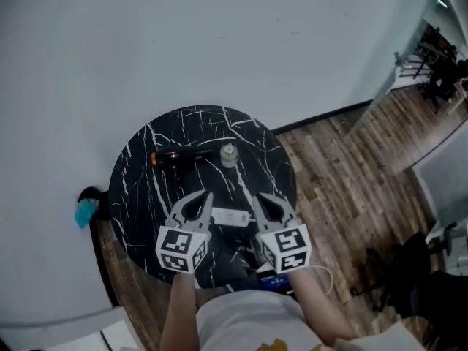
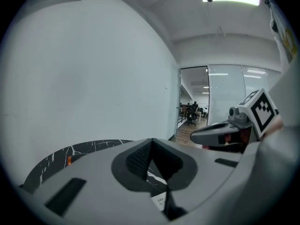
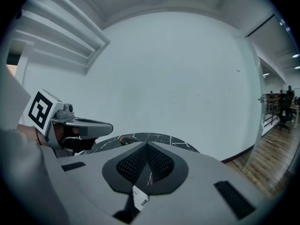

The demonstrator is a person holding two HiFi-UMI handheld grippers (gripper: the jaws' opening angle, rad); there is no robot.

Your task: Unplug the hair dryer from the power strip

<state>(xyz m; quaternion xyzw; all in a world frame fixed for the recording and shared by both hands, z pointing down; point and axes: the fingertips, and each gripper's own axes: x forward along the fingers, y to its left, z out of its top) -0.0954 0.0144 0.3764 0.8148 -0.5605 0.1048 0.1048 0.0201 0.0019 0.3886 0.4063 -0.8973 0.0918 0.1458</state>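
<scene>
The black hair dryer (image 1: 175,157) with an orange band lies at the back left of the round black marble table (image 1: 139,159). The white power strip (image 1: 230,216) lies near the front edge, between my two grippers. My left gripper (image 1: 206,195) hovers above its left end, shut and empty. My right gripper (image 1: 257,197) hovers above its right end, also shut and empty. In the left gripper view the shut jaws (image 2: 152,142) hide most of the strip (image 2: 160,200). The right gripper view shows the same (image 3: 147,146), with a sliver of strip (image 3: 139,198). I cannot make out the plug or cord.
A small round grey object (image 1: 229,154) stands on the table right of the dryer. A blue thing (image 1: 85,212) sits on the floor by the table's left edge. A pale wall curves behind; wood floor (image 1: 351,189) and a glass partition lie to the right.
</scene>
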